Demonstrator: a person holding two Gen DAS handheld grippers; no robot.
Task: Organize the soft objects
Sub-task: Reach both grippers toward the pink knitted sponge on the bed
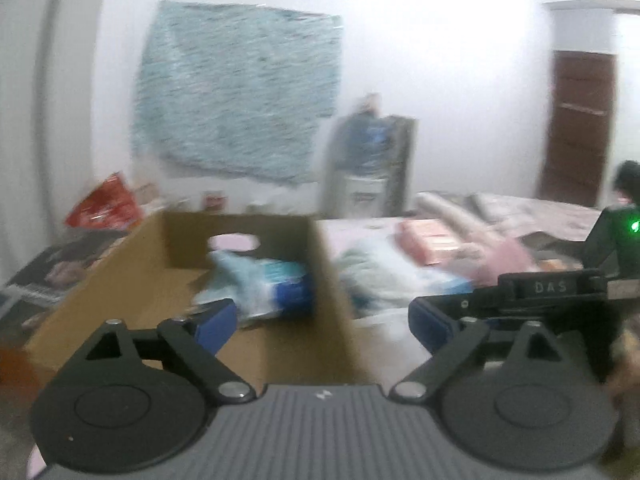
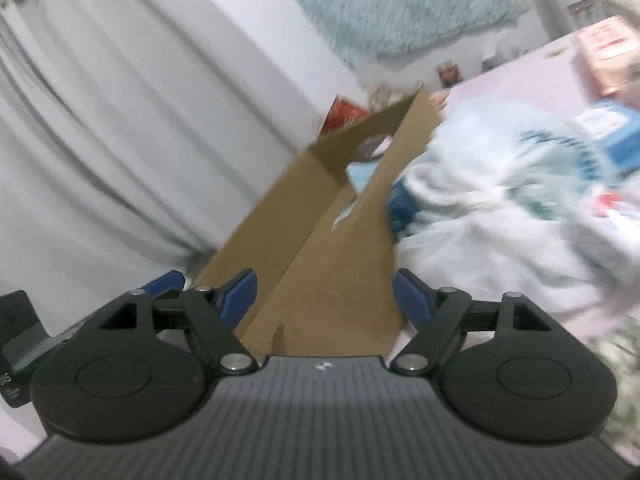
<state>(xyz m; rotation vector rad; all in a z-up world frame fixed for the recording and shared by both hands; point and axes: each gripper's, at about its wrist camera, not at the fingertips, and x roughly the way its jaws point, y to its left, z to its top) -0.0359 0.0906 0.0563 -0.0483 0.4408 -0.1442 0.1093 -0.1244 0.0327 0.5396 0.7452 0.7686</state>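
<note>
- Left gripper (image 1: 320,320) is spread wide, blue pads far apart, nothing between them, poised over the near end of the cardboard box (image 1: 152,264).
- The box is open-topped, its long axis running from near to far in the left wrist view, with an oval handle hole (image 1: 234,243) cut in the far end wall.
- Inside the box, against the right wall toward the far end, lies a pale plastic-wrapped soft pack (image 1: 268,284) with a blue end; blur hides which way its long axis runs.
- Right of the box, on the pink bed sheet (image 1: 352,228), sits a heap of pale soft things (image 1: 384,272); farther right there's a pink pack (image 1: 430,240).
- The right gripper (image 1: 560,292) shows at the right edge of that view, beside the heap.
- Right wrist view now: the right gripper (image 2: 324,292) stands open too, pads clear of everything, empty, with the box's (image 2: 332,280) right wall rising between them and touching neither pad.
- That view is tilted, so the box leans up toward the far right; grey curtain (image 2: 100,140) on the left.
- A white and mint fluffy bundle (image 2: 500,200) presses against the box's right side, with a blue packet (image 2: 612,136) beyond it.
</note>
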